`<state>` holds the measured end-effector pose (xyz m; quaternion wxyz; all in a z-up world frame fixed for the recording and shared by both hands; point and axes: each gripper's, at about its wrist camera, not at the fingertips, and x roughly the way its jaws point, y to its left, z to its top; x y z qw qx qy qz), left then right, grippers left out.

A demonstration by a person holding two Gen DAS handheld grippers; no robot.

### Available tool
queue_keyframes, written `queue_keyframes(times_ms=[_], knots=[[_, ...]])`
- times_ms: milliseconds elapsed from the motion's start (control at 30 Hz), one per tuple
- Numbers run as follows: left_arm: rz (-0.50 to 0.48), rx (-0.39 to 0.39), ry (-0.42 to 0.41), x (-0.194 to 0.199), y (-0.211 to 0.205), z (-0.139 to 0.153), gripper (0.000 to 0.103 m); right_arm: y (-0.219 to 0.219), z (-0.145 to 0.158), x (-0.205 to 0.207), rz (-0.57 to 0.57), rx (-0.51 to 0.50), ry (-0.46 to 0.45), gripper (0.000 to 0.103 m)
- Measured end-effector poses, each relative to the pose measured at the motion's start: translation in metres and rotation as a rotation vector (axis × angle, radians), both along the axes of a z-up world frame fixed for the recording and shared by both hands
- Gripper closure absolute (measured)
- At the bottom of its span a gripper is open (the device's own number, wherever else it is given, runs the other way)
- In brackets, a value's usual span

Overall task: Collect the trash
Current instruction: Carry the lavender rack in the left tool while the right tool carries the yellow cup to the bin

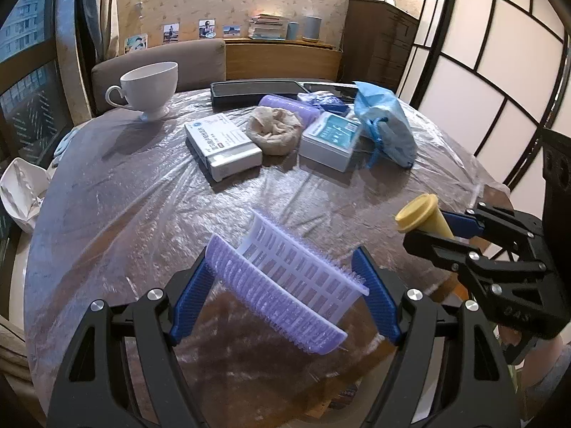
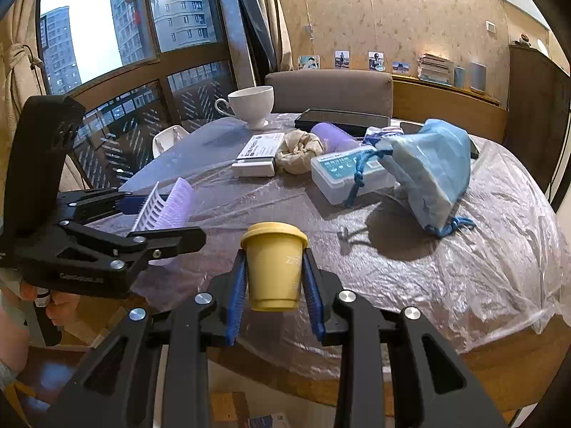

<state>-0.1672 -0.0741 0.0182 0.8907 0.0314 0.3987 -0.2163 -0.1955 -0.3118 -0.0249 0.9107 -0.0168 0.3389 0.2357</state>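
Holding both pieces of trash above the counter's near edge: left tool grips the hair roller by its ends, right tool clamps the yellow cup. Roller looks flimsy, so it could pop out.

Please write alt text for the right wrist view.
The right gripper holds a small yellow lidded cup above the plastic-covered round table. To its left, the left gripper grips a purple hair roller.
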Motion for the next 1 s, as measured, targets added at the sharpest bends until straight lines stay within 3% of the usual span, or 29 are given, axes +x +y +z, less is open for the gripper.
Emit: queue_keyframes(times_ms=[1000], knots=[[-0.061,-0.016,-0.022,-0.074,-0.008,0.004,0.024,-0.025,0.000,-0.061,0.010,0.031,0.004,0.073]])
